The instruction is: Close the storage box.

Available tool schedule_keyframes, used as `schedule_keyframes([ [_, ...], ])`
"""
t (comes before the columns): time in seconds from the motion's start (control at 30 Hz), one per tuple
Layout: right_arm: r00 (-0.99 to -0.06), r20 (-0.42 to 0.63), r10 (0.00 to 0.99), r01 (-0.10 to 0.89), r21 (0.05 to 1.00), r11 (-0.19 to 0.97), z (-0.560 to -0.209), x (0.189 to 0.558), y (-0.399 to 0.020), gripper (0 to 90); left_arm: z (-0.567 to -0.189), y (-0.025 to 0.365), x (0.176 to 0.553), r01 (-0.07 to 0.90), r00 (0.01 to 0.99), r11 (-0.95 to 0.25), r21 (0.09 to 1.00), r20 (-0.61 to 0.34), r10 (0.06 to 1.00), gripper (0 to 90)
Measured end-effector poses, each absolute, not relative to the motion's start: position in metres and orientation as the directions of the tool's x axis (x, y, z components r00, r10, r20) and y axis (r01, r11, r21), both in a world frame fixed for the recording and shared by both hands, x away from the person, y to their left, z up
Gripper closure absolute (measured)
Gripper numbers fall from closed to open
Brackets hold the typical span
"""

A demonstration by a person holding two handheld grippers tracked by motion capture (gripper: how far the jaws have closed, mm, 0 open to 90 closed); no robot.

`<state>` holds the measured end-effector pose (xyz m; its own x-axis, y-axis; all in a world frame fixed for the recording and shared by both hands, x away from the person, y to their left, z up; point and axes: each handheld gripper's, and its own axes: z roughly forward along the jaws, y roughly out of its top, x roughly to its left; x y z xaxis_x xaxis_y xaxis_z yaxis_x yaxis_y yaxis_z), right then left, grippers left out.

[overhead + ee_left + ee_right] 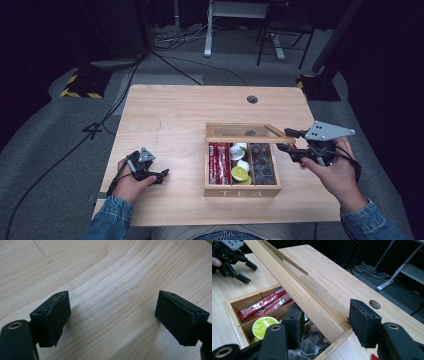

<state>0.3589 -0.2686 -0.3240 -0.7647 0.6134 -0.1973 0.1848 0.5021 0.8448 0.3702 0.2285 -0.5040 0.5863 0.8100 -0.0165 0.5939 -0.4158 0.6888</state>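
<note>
In the high view, the left hand (129,182) rests on the table (175,120), well apart from the tea box (242,190). It holds the left gripper (162,175) low, pointing right toward the box. The right hand (334,172) is raised at the right side of the box, and the right gripper (285,141) points left at the right end of the half-raised lid (240,135). The box has three compartments: red sachets (219,162) in the left one, round capsules (239,162) in the middle one, dark packets (262,165) in the right one. I cannot count them exactly.

In the left gripper view, the two jaws stand wide apart over bare wood, with nothing between them.

In the right gripper view, the jaws are open, and the lid's corner (337,325) stands between them; whether the pads touch it I cannot tell. One yellow-green capsule (263,325) shows clearly.
</note>
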Motion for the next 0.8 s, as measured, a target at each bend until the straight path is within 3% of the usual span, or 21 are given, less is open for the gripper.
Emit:
schedule_keyframes([
  [0.8,-0.750,-0.276,0.601,0.141,0.821,0.553,-0.363,0.331,-0.268,36.8,-0.504,0.229,0.370,0.596,0.585,-0.417,0.687,-0.015,0.811,13.5],
])
